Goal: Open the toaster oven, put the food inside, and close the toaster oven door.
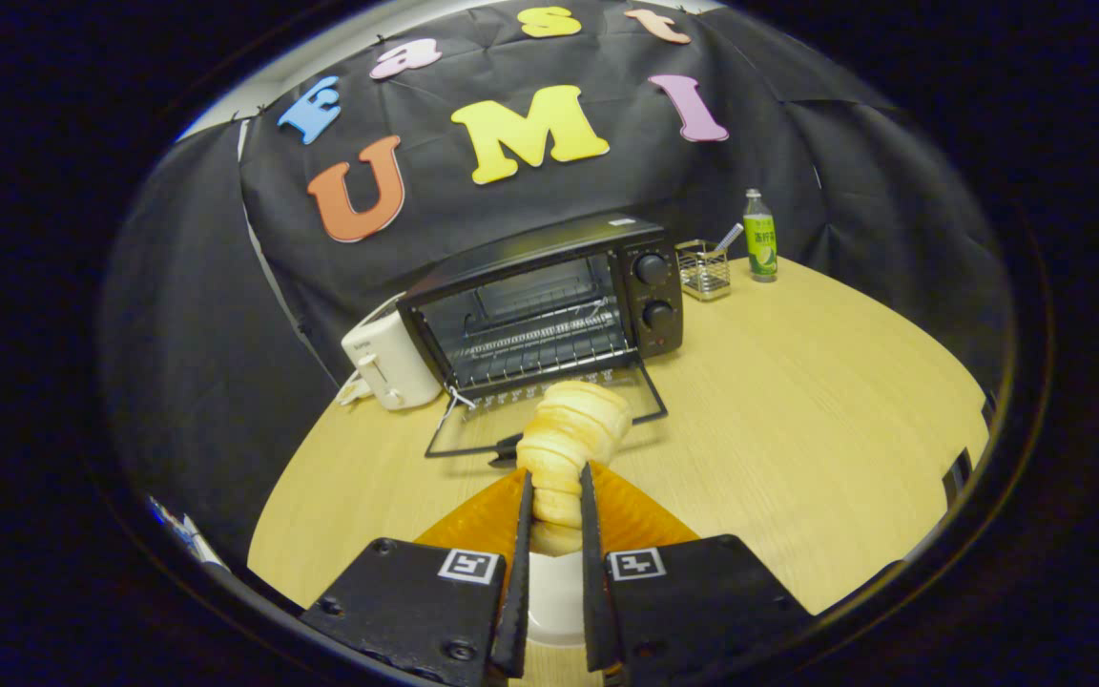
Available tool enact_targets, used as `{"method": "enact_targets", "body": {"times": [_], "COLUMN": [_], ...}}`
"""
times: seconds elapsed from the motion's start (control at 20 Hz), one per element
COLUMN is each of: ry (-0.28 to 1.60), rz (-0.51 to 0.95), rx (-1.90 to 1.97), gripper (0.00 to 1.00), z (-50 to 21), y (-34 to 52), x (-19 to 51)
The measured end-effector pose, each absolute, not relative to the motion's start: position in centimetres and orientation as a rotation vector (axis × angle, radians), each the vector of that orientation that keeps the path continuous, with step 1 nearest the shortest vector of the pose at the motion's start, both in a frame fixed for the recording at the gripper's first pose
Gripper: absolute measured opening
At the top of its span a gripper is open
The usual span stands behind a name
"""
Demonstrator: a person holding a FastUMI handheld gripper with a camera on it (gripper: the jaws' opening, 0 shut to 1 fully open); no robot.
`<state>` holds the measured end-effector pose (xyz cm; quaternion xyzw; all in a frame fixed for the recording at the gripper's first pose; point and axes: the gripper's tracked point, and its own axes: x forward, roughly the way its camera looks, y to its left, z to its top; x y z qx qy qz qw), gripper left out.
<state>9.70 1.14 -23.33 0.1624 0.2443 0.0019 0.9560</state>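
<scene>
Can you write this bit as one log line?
gripper: shut on bread | bread: lifted above plate | toaster oven: door open | next: put inside

**Hidden, cut off, too small to tell**

Near end of the bread roll [570,441] covered by the two fingers [523,534] of the tongs [555,496] clamped on its sides. Front of the open toaster oven door [650,396] masked by the roll; door handle [505,448] seen as a dark stub only. White plate [554,596] and orange mat [640,520] largely buried under the tongs' bodies. White toaster [387,361] partly behind the toaster oven [549,296]. Dial markings on the oven too small to make out. Contents of the wire basket [704,270] unclear. Near rim of the desk [798,410] cut off.
</scene>
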Motion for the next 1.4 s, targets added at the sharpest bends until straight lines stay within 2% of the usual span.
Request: {"method": "enact_targets", "body": {"times": [0.2,0.7,1.05,1.4], "ry": [0.479,0.383,0.415,0.386], "rz": [0.032,-0.087,-0.141,-0.157], "rx": [0.431,0.422,0.420,0.427], "gripper": [0.29,0.29,0.29,0.29], "z": [-22.4,-24.4,-27.1,-26.3], "y": [2.3,2.4,3.3,2.9], "x": [14.8,27.6,32.8,36.2]}}
